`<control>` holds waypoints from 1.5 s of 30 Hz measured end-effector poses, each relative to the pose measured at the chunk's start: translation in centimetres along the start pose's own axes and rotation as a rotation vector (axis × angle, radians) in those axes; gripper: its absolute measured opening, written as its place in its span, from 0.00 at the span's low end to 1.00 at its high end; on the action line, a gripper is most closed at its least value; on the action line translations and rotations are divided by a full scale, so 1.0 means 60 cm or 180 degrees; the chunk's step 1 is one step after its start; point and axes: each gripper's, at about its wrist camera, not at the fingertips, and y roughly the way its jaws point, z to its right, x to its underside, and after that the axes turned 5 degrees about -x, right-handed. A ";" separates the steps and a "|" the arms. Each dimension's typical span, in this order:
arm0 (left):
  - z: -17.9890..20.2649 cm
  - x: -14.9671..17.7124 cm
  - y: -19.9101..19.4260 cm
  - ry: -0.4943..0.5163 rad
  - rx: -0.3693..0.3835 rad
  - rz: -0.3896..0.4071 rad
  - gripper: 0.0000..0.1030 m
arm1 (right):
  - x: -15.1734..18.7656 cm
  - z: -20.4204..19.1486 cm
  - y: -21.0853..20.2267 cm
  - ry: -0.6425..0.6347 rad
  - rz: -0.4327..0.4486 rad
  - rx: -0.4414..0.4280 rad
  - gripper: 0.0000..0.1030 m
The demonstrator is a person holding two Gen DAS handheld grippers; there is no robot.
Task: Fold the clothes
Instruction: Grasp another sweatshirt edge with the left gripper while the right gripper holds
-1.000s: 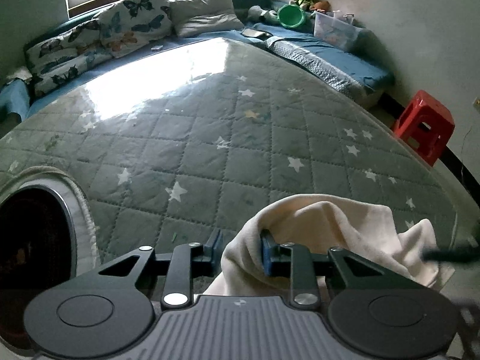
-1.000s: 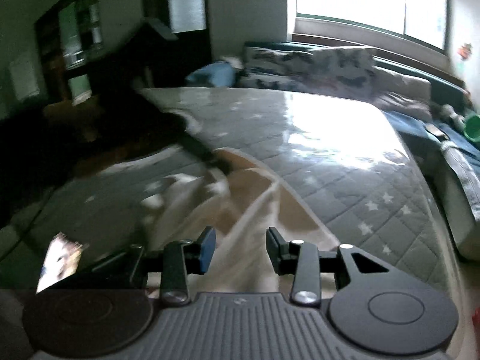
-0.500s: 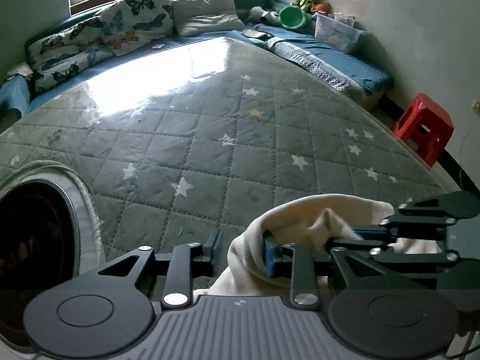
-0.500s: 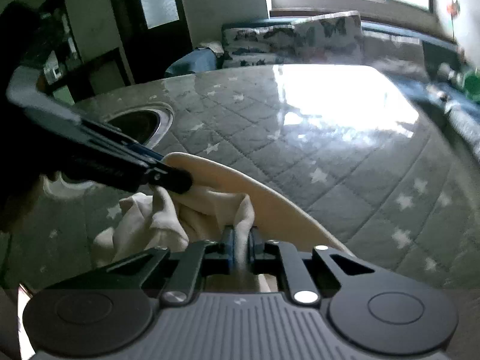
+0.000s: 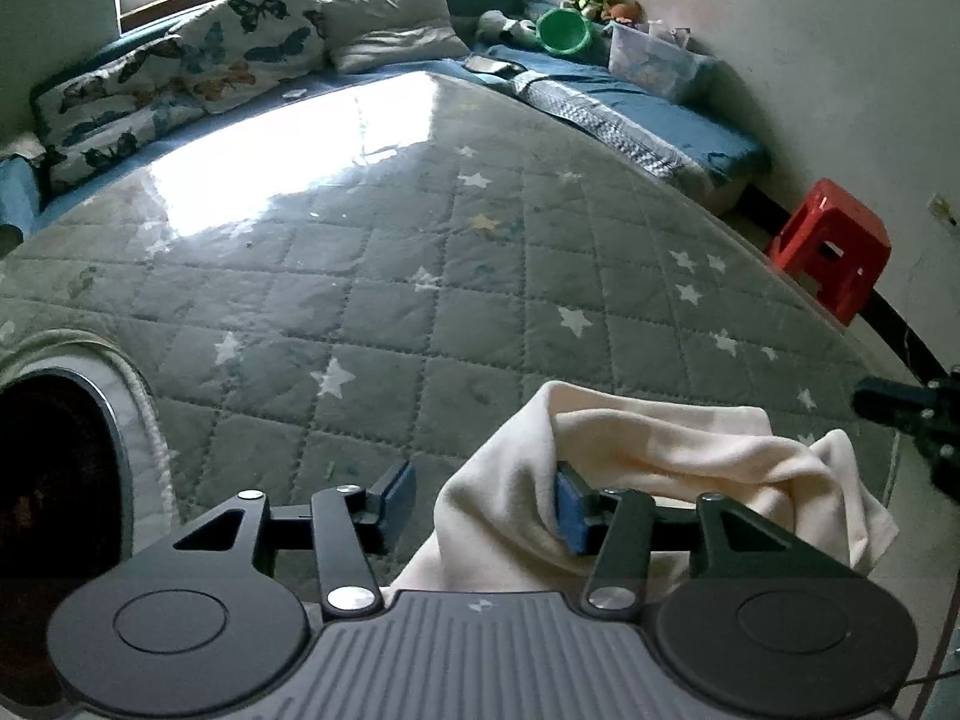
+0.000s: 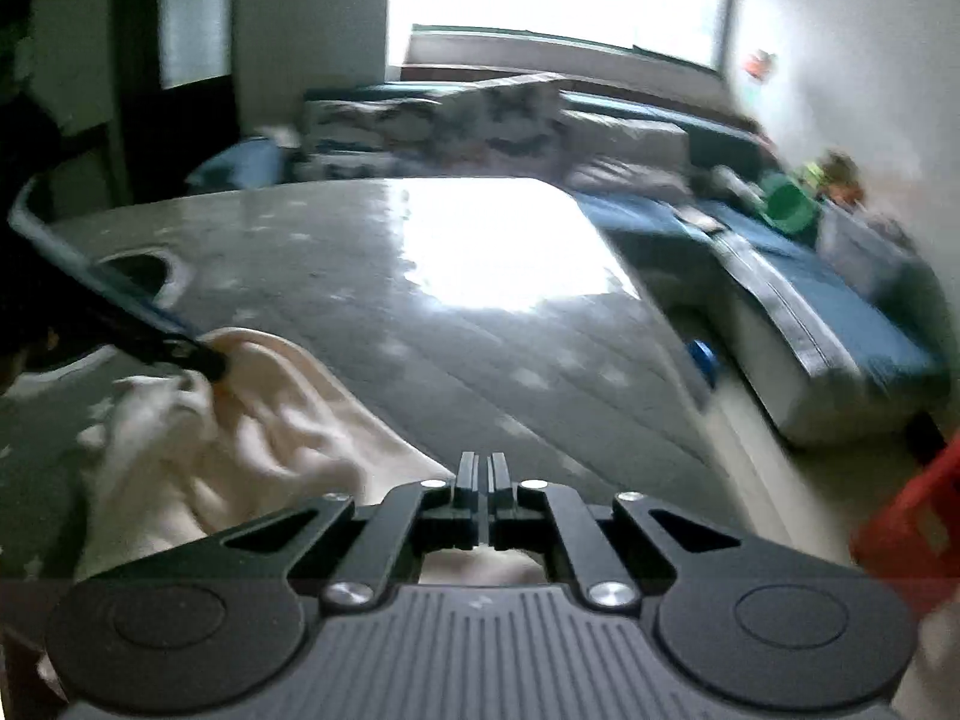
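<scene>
Grey-green quilted bed cover (image 5: 372, 276) with white stars spreads ahead of us, sunlight glaring off its far half below the window. Butterfly-print pillows (image 5: 180, 78) line the edge at 11 o'clock, a green bowl (image 5: 563, 30) sits at 1 o'clock among toys, and a red stool (image 5: 834, 246) stands off the bed at 2 o'clock.

Our cream garment (image 5: 648, 468) lies bunched on the near edge of the bed at about 5 o'clock in the left wrist view. Our left gripper (image 5: 486, 498) has its fingers (image 5: 396, 492) parting: one blue pad is tucked in a fold of the cloth, the other stands clear over the quilt, so nothing is pinched.

Our right gripper (image 6: 480, 474) is clenched tight, pads together, with no cloth visible between them; the garment lies at its 9 o'clock in that blurred view.
</scene>
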 end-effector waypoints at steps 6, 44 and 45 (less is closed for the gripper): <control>0.004 -0.002 0.005 0.0031 0.0007 -0.0018 0.53 | 0.008 0.029 -0.009 0.0285 -0.0003 -0.0385 0.11; 0.013 -0.022 0.032 -0.0015 0.0108 -0.0085 0.75 | 0.031 0.020 0.013 0.0511 -0.0432 -0.0532 0.40; 0.013 -0.023 0.037 -0.0015 0.0093 -0.0105 0.75 | 0.031 0.021 0.011 0.0542 -0.0437 -0.0572 0.40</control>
